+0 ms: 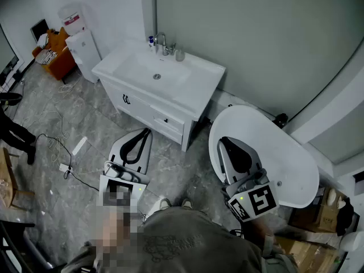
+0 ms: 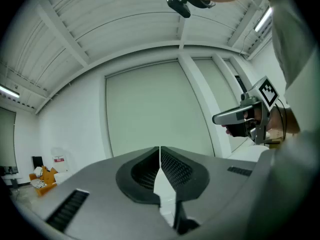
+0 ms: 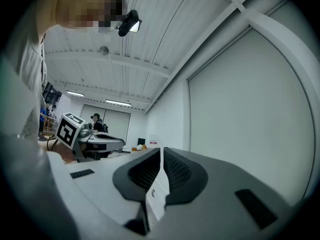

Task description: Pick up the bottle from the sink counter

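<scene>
A small bottle (image 1: 151, 41) with a blue cap stands at the back of the white sink counter (image 1: 199, 84), just left of the faucet (image 1: 164, 44). Both grippers are held low over the floor, well short of the counter. My left gripper (image 1: 147, 132) is in front of the cabinet's left part, shut and empty. My right gripper (image 1: 223, 140) is over the near end of the bathtub, also shut with nothing in it. In the left gripper view the jaws (image 2: 160, 150) meet against a bare wall. The right gripper view shows its jaws (image 3: 161, 150) closed too. The bottle appears in neither gripper view.
A glass cup (image 1: 180, 55) stands right of the faucet. A white bathtub (image 1: 296, 169) lies right of the cabinet. A water dispenser (image 1: 81, 44) and an orange seat (image 1: 56, 58) stand at the far left. Cables and a power strip (image 1: 63, 167) lie on the grey floor.
</scene>
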{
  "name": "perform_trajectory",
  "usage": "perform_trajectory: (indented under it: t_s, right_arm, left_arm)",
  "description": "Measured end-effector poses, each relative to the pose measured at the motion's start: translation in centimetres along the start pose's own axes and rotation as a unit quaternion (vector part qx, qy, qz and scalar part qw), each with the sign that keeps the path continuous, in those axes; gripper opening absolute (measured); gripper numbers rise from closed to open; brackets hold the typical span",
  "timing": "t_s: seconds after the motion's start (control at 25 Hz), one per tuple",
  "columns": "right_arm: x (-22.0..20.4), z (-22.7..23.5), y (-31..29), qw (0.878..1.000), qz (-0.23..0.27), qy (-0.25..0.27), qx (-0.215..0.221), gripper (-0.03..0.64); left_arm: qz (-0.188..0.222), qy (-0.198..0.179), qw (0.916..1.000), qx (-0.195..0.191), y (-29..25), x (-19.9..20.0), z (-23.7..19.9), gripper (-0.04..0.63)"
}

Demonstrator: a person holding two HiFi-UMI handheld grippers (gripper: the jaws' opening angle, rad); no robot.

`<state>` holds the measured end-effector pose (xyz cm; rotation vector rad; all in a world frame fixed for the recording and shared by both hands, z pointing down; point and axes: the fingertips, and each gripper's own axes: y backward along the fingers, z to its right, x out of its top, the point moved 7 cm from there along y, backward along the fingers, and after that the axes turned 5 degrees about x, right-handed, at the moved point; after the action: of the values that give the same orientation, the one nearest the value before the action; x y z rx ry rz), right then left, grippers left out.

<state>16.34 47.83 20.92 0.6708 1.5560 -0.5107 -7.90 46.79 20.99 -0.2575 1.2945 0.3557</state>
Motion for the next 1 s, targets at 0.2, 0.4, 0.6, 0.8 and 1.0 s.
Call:
perform_trajectory:
  t_s: [0.2,0.4,0.6,0.8,1.0]
  right_arm:
    - [-0.1,0.3,-0.7,1.000,0.003,-0.004,-0.001,0.040]
    - [-0.2,1.3,-1.1,1.000,0.010,-0.016,-0.009,0.040]
    - [0.0,2.5,-0.9,1.000,0.009,-0.011,-0.012,0.040]
    - [-1.0,3.7,-0.6,1.000,0.001,-0.015,-0.004,0.040]
    - [-2.0,4.8,0.0,1.000,-0.008,-0.011,0.012,0.040]
  left_arm:
    - [-0.003,0.006,1.0000,-0.004,-0.7,-0.5,-0.5,0.023]
    - [-0.008,0.006,0.9999,-0.004,-1.5,-1.1,-0.6,0.023]
    - [-0.010,0.008,0.9999,-0.003,-2.0,-0.9,0.0,0.023]
    - [-0.016,0.007,0.9998,-0.001,-3.0,-1.2,1.2,0.023]
    - [-0.017,0.009,0.9998,0.005,-3.5,-1.7,2.9,0.023]
